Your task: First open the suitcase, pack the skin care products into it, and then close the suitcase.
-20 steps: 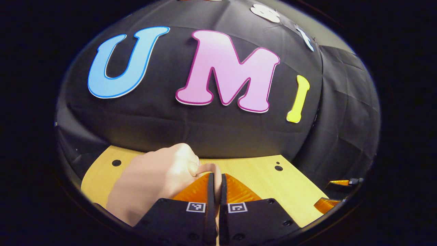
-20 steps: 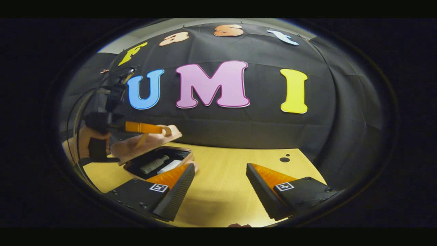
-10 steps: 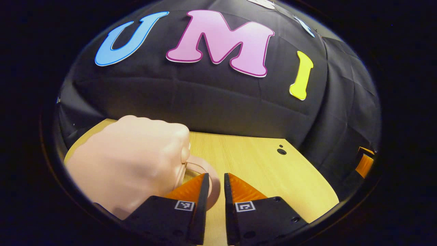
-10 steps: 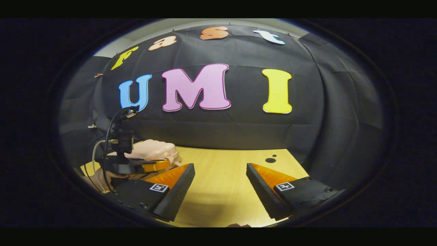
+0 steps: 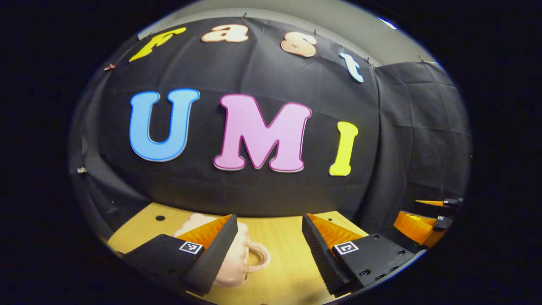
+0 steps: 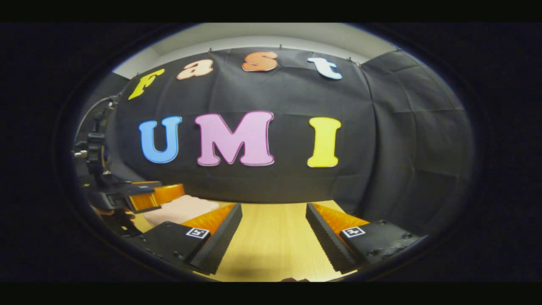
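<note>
The small pink suitcase (image 5: 239, 258) lies shut on the wooden table (image 5: 288, 271), its loop handle pointing toward me. My left gripper (image 5: 269, 218) stands open just above and behind it, with nothing between its fingers. One finger (image 5: 211, 250) covers part of the case. In the right gripper view the suitcase (image 6: 182, 209) lies flat at the left, with the left gripper (image 6: 148, 197) hovering over its near end. My right gripper (image 6: 274, 206) is open over bare table to the right of the case. The skin care products are hidden inside.
The black cloth wall stands close behind the table (image 6: 275, 241). A small round hole (image 5: 160, 218) marks the tabletop at the back left. The right gripper (image 5: 419, 220) shows at the far right edge of the left gripper view.
The suitcase lid came down from raised to shut. My left gripper let go of the handle, opened wide and pulled up and back. The right gripper stayed open and tilted slightly upward.
</note>
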Available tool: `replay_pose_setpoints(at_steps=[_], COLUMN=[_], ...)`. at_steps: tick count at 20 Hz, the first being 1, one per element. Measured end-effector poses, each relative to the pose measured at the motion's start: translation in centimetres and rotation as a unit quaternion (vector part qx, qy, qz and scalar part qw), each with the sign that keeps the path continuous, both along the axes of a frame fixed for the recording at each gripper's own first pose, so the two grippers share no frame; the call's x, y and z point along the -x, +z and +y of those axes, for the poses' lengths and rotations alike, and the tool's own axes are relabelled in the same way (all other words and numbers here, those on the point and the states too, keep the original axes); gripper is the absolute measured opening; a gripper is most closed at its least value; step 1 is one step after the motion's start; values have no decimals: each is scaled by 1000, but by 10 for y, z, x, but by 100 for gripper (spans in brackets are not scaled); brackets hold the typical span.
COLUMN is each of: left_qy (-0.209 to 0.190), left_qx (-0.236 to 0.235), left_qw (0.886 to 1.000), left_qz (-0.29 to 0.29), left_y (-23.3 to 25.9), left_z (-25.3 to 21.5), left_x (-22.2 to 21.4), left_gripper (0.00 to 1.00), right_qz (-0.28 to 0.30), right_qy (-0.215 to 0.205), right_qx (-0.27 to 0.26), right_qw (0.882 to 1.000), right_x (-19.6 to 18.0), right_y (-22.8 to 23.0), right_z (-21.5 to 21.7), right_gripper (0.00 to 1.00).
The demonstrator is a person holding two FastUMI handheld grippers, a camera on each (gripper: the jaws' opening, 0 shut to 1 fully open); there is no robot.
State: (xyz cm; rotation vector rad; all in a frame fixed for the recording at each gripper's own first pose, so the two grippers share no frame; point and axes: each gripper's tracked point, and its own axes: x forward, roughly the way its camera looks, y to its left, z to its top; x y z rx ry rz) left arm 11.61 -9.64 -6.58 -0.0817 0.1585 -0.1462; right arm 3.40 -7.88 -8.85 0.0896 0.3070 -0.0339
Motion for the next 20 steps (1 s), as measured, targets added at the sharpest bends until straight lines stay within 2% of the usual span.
replay_pose_setpoints(at_steps=[5, 11, 14, 16, 20], left_qy=[36, 64, 80, 75, 73], left_qx=[19, 12, 4, 6, 7], left_qw=[998, 997, 996, 997, 995], left_qz=[-42, -48, -35, -30, -64], left_y=[65, 56, 45, 44, 63], left_z=[54, 108, 118, 117, 120], left_x=[78, 156, 167, 168, 161], left_gripper=[96, 96, 96, 96, 96], right_qz=[-26, -46, -60, -60, -72], right_qy=[-12, -22, -24, -16, -16], right_qx=[17, 19, 15, 16, 20], right_qw=[999, 999, 998, 998, 997], right_x=[35, 80, 92, 94, 89], right_y=[49, 80, 85, 86, 93], right_z=[31, 59, 66, 73, 76], right_gripper=[97, 95, 95, 95, 95])
